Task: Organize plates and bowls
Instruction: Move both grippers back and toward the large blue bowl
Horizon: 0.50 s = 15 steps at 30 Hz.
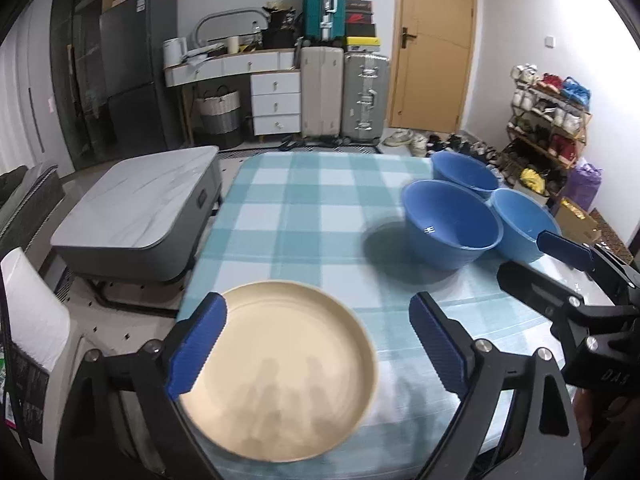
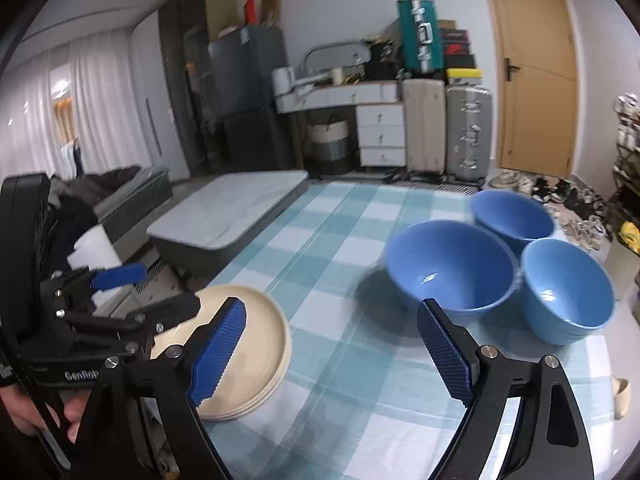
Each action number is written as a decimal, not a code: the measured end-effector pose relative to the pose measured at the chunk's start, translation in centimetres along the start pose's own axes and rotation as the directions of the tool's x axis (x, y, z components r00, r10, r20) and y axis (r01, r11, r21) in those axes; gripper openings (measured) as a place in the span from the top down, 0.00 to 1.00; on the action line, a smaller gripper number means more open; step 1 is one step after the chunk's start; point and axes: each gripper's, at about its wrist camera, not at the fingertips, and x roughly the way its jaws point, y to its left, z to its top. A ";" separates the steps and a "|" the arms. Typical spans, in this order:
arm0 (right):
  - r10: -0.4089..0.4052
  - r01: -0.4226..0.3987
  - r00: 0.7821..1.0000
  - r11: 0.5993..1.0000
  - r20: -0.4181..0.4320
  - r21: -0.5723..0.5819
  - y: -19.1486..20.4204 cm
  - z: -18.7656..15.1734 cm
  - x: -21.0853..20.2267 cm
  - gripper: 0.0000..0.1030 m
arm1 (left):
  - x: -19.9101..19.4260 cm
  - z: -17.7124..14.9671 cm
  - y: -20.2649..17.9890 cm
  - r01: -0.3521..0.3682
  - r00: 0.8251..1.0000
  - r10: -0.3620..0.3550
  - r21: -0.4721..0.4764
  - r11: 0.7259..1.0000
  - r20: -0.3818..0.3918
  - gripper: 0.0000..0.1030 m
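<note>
While both sets of jaws are gaping empty, we are hovering our left gripper [image 1: 318, 344] over the cream plates [image 2: 244, 344] at the worktop's [image 2: 340, 240] near-left, our right gripper [image 2: 332, 354] nearer three blue bowls [image 2: 452, 266] clustered ahead-right.

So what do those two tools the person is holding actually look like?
Both tools match: the left tool and right tool each have a black plastic frame splitting into two arms with silver screws, tipped by bright blue ribbed pads. White lettering marks the bodies, "GenRob" on the left one and "DAS" on the right. A bare hand grips the left one; no cables are visible.
</note>
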 end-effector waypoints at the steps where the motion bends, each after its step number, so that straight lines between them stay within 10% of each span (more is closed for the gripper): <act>1: -0.016 0.016 1.000 1.000 0.022 0.007 -0.5 0.1 -0.8 0.12 | 0.0 0.2 -0.6 0.011 1.000 -0.011 0.004 1.000 0.006 0.07; 15: -0.267 0.260 0.948 0.963 0.175 0.066 -5.9 -0.7 -7.2 0.01 | 0.8 2.0 -7.7 0.074 0.986 -0.085 0.079 0.994 0.144 0.00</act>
